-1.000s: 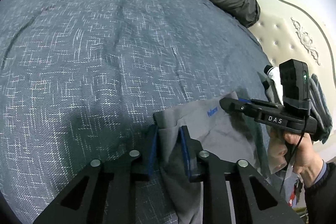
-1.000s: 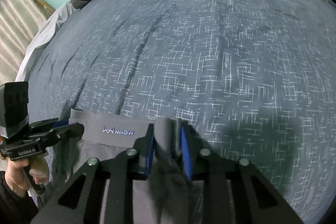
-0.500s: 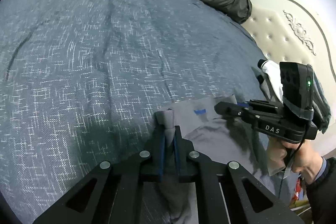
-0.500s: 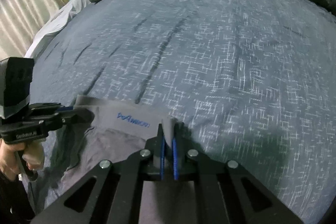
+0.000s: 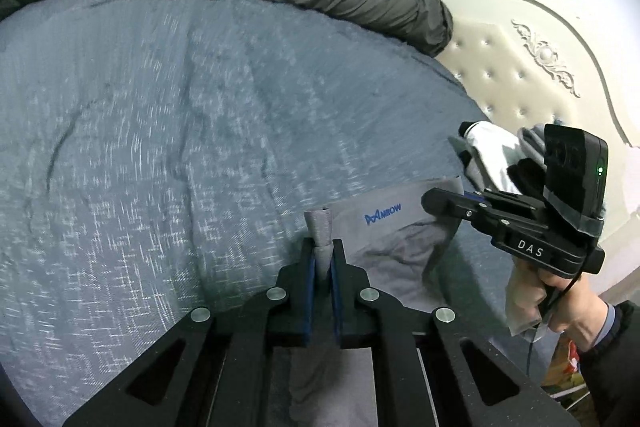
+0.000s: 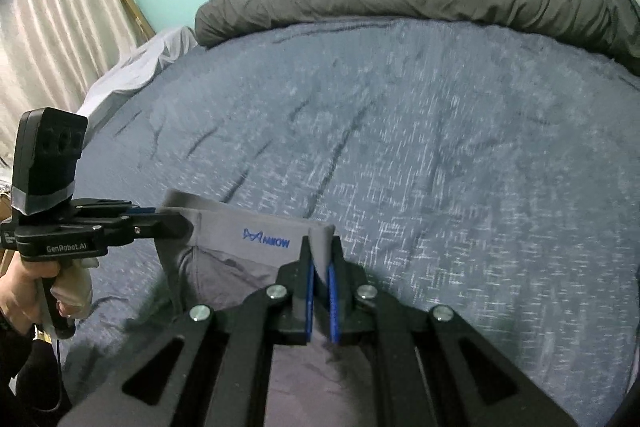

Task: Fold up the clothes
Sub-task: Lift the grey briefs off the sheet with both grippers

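Blue bedspread (image 5: 160, 147), both claws (image 5: 323, 259) (image 6: 320, 267) clamped on grey waistband (image 5: 384, 215)

Even, cool indoor light; motion blur across both fisheye views.

The bed cover (image 5: 168, 147) appeared streaked and smeared in both views, its white fleck pattern drawn into short lines, while the near black gripper frames stayed sharp. The left gripper (image 5: 323, 269) and right gripper (image 6: 319, 277) cast soft dark shadows on the cover beside them. The white headboard (image 5: 532, 67) read bright without blown glare. Strong barrel distortion curved the bed, and black vignette filled the corners.
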`<state>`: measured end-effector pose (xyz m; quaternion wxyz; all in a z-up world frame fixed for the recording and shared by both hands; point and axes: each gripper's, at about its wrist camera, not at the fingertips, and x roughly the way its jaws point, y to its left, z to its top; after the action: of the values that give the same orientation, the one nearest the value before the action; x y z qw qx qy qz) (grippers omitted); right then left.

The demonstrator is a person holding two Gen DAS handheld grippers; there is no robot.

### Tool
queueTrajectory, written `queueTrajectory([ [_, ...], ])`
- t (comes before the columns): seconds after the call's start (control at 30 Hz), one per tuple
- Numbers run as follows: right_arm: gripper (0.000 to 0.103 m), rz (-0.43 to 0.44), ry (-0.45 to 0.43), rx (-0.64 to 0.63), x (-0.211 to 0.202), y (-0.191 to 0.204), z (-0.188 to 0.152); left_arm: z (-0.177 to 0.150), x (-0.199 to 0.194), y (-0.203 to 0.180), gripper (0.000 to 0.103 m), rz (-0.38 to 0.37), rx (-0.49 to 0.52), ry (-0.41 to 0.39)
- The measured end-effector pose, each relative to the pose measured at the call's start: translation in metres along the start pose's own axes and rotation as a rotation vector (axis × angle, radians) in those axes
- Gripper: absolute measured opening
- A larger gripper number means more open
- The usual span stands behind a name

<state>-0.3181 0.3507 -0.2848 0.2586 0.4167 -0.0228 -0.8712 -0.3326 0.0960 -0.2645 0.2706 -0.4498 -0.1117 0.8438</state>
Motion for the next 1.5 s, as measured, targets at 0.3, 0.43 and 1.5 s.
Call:
queueTrajectory([
  [0.3,0.005,-0.005,-0.109,-0.014,-0.067,0.018,0.011,0.018,-0.05,-0.055,0.007,0.008,0.076,-0.063],
  [0.43,0.005,-0.015,-0.15,-0.022,-0.097,0.026,0.014,0.026,-0.075,-0.077,0.006,0.014,0.103,-0.096],
  [1.5,0.005,-0.114,-0.364,-0.092,-0.312,0.066,0.043,0.05,-0.208,-0.248,0.007,0.007,0.284,-0.262],
])
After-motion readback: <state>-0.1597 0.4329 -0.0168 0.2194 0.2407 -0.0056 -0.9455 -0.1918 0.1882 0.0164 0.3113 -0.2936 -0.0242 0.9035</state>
